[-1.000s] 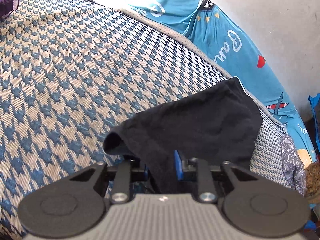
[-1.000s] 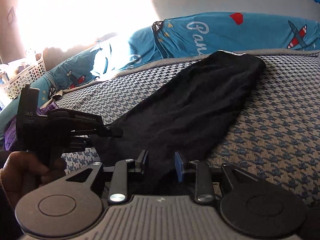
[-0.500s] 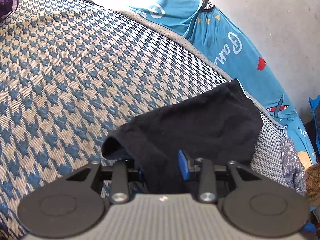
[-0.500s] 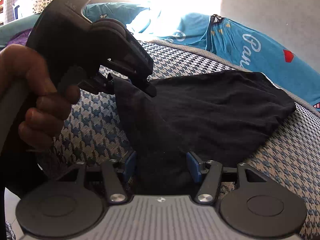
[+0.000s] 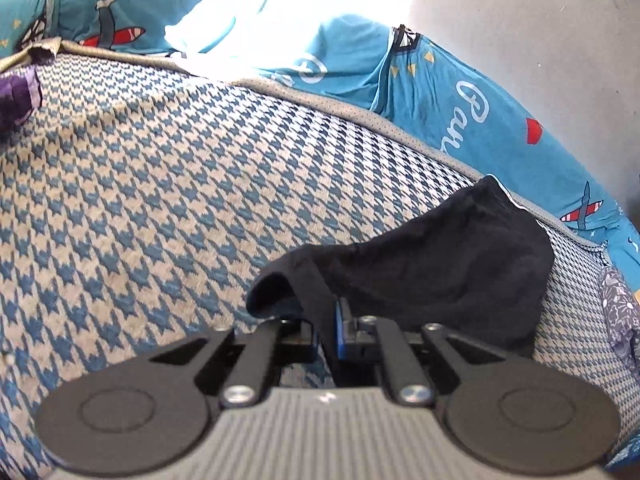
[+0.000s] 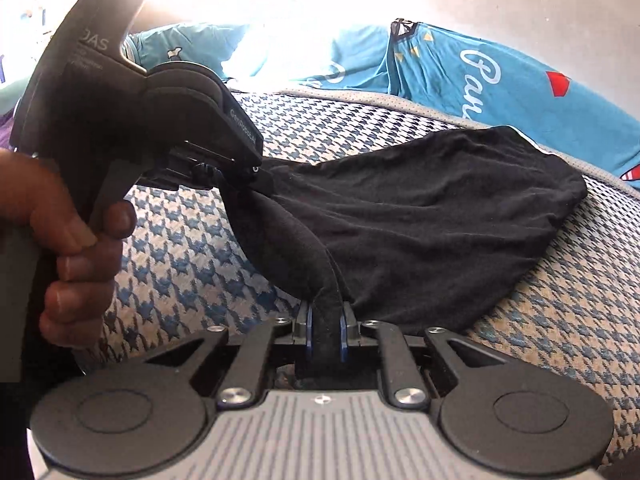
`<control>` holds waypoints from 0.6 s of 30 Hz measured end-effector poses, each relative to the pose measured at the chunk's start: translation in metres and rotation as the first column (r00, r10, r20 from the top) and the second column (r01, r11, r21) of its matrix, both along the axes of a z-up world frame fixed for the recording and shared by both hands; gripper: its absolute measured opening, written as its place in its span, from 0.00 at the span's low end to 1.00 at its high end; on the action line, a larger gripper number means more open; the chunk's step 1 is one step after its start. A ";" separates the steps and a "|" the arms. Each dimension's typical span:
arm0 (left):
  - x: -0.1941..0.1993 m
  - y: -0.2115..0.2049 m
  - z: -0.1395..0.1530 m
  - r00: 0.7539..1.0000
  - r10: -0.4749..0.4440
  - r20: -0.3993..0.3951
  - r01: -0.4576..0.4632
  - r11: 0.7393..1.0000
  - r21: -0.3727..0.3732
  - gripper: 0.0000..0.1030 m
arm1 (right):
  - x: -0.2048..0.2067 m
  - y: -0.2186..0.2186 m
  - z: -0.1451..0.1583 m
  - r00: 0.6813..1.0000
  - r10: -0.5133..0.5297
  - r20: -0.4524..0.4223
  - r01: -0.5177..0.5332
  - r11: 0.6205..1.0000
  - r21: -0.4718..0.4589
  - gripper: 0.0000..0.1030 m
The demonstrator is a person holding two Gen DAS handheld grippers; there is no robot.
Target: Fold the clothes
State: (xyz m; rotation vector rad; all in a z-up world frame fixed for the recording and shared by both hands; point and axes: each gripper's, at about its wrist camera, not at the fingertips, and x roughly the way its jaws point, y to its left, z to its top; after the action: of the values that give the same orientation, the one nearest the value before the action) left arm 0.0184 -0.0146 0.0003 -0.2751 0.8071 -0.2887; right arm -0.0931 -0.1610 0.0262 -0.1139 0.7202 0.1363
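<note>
A bed (image 5: 132, 208) covered in a blue and cream houndstooth mat is seen in both views, with a bright blue printed sheet (image 5: 460, 96) bunched along its far edge. A black garment (image 6: 420, 224) is spread across the far right part of the mat, its far end resting near the mat's border and its near end raised off the surface. The garment is judged to be partway through a fold: the near edge is lifted at 2 places, while the far portion is left lying flat and rumpled, so no neat, finished shape is shown. What remains, as far as can be judged, is for the raised edge to be carried over and laid down, and the result smoothed. Whether other clothes are waiting cannot be told, though a purple cloth (image 5: 16, 96) is glimpsed at the left edge. The left gripper (image 6: 256, 176), held by a hand (image 6: 76, 248), is clenched on 1 corner of the garment. The right gripper (image 6: 325, 330) is clamped on a bunched strip of the same near edge
</note>
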 end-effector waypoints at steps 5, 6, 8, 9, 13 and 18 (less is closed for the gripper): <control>0.020 0.021 0.019 0.999 0.037 0.029 -0.038 0.999 0.032 0.07 | 0.012 0.012 0.013 0.999 0.046 0.020 -0.047 0.997 0.066 0.13; 0.025 0.026 0.021 0.999 0.042 0.032 -0.044 0.998 0.039 0.07 | 0.018 0.014 0.016 0.998 0.056 0.021 -0.058 0.994 0.095 0.13; 0.035 0.039 0.026 0.998 0.052 0.036 -0.054 0.997 0.052 0.07 | 0.028 0.020 0.019 0.996 0.082 0.019 -0.083 0.986 0.145 0.13; 0.040 0.045 0.028 0.998 0.057 0.038 -0.059 0.997 0.058 0.07 | 0.032 0.025 0.020 0.995 0.096 0.018 -0.098 0.981 0.168 0.13; 0.059 0.071 0.036 0.996 0.077 0.046 -0.081 0.993 0.084 0.07 | 0.050 0.041 0.024 0.988 0.155 0.016 -0.153 0.954 0.256 0.13; 0.080 0.102 0.040 0.993 0.110 0.053 -0.116 0.986 0.121 0.07 | 0.080 0.063 0.020 0.978 0.209 0.005 -0.196 0.909 0.367 0.13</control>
State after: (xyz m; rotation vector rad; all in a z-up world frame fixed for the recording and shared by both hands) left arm 0.0981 0.0875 0.0399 -0.1957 0.7578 -0.1373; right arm -0.0131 -0.0982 0.0457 0.1720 0.7054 0.4709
